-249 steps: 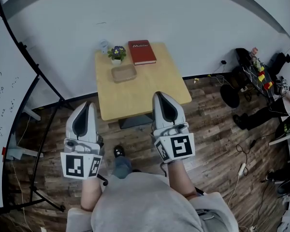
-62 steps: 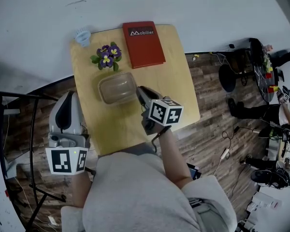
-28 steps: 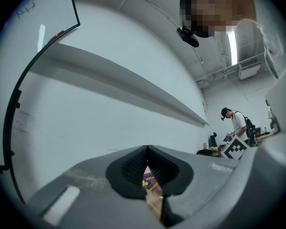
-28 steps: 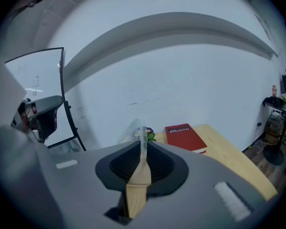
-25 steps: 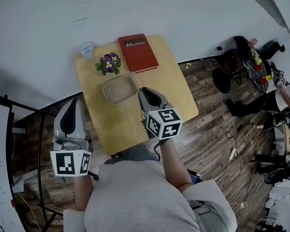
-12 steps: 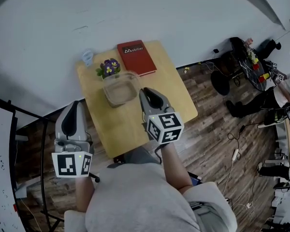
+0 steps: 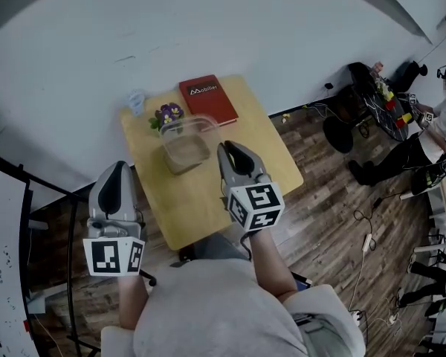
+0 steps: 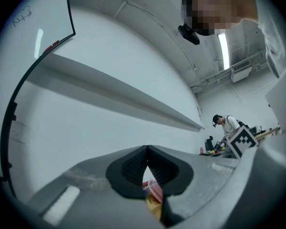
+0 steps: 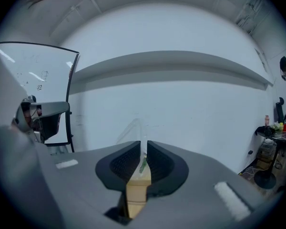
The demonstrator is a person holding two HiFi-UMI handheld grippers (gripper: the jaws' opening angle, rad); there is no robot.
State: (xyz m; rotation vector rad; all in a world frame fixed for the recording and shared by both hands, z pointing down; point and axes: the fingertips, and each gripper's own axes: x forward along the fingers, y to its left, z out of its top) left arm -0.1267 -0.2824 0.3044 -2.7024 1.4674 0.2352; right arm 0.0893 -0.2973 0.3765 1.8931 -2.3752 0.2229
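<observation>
My right gripper (image 7: 224,149) is shut on the near-right rim of a clear plastic container (image 7: 184,144), held tilted just above the wooden table (image 7: 208,193). In the right gripper view the container's thin clear wall (image 9: 135,128) stands pinched between the pads of the right gripper (image 9: 143,145). My left gripper (image 7: 117,172) hangs over the floor left of the table, shut and empty. In the left gripper view the left gripper (image 8: 147,150) has its pads touching, and a bit of the red book (image 8: 155,191) and table (image 8: 154,209) shows below them.
A red book (image 7: 207,99), a small pot of purple flowers (image 7: 166,114) and a small pale cup (image 7: 137,101) stand at the table's far edge by the white wall. A whiteboard stand (image 7: 30,199) is at the left. A person (image 7: 431,136), a black stool (image 7: 340,132) and cables are at the right.
The right gripper has raised the container off the table and tipped it up; the book and table have dropped out of the right gripper view. The left gripper has stayed shut beside the table.
</observation>
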